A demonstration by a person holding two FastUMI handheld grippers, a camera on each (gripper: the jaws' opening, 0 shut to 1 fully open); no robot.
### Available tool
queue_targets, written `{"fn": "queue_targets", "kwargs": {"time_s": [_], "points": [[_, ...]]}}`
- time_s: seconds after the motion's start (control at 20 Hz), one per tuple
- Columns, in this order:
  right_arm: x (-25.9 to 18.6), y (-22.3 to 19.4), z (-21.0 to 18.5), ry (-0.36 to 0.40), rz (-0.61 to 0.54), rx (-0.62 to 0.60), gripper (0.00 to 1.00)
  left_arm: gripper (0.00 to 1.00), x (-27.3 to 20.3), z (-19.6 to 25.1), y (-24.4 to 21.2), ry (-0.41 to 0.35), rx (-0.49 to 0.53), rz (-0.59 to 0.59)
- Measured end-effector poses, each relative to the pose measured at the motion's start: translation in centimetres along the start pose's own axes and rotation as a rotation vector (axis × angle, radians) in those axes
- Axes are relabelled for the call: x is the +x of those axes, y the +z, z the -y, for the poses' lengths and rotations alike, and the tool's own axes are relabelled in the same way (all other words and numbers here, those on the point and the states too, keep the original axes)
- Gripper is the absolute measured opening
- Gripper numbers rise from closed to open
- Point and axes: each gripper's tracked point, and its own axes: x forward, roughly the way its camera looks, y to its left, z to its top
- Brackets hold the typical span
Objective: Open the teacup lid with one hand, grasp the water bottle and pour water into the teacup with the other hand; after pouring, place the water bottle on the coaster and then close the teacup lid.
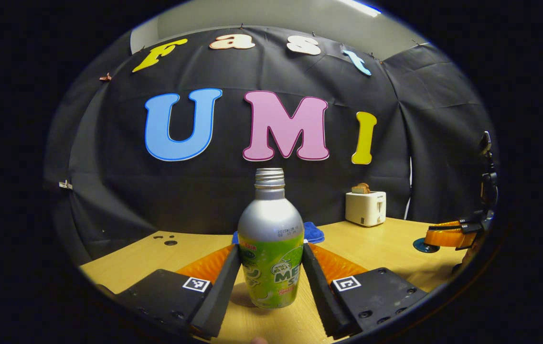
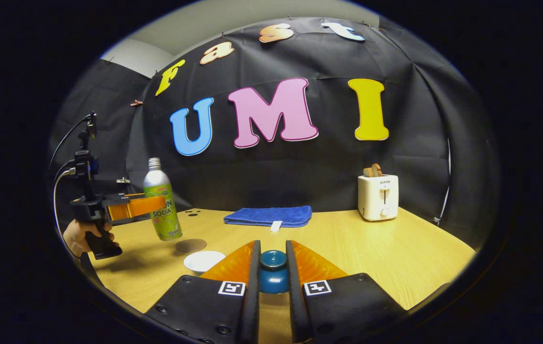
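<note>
Left fingers clamp water bottle (lifted, tilted); right fingers pinch teacup lid.

Tabletop layout, placed from the folded cloth at the back

In the right gripper view, the toaster stands on the tabletop right of the cloth, and the water bottle is left of it, lifted and tilted. The coaster lies in front of the cloth to the left, with the teacup just nearer. The teacup lid sits nearest, between the right gripper's fingers.
</note>
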Motion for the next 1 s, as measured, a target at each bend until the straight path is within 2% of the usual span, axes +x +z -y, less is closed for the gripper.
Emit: {"fn": "queue_targets", "kwargs": {"time_s": [0.2, 0.3, 0.5, 0.65, 1.0], "points": [[-0.3, 0.4, -1.2, 0.024, 0.006, 0.001, 0.30, 0.78, 3.4, -0.7, -0.8, -0.012, -0.020, 0.003], [-0.4, 0.8, -1.1, 0.018, 0.014, -0.010, 0.30, 0.78, 4.8, -1.7, -2.2, -0.004, -0.047, -0.009], [-0.8, 1.8, -0.5, -0.002, 0.040, -0.021, 0.30, 0.78, 8.0, -3.1, -3.6, 0.007, -0.027, -0.007], [-0.9, 2.0, 0.2, -0.017, 0.044, -0.026, 0.30, 0.78, 9.0, -2.9, -4.6, -0.008, -0.025, -0.022], [-0.8, 1.7, 1.3, -0.031, 0.036, -0.010, 0.30, 0.78, 8.7, -4.2, -6.9, 0.056, -0.040, -0.094]]}}
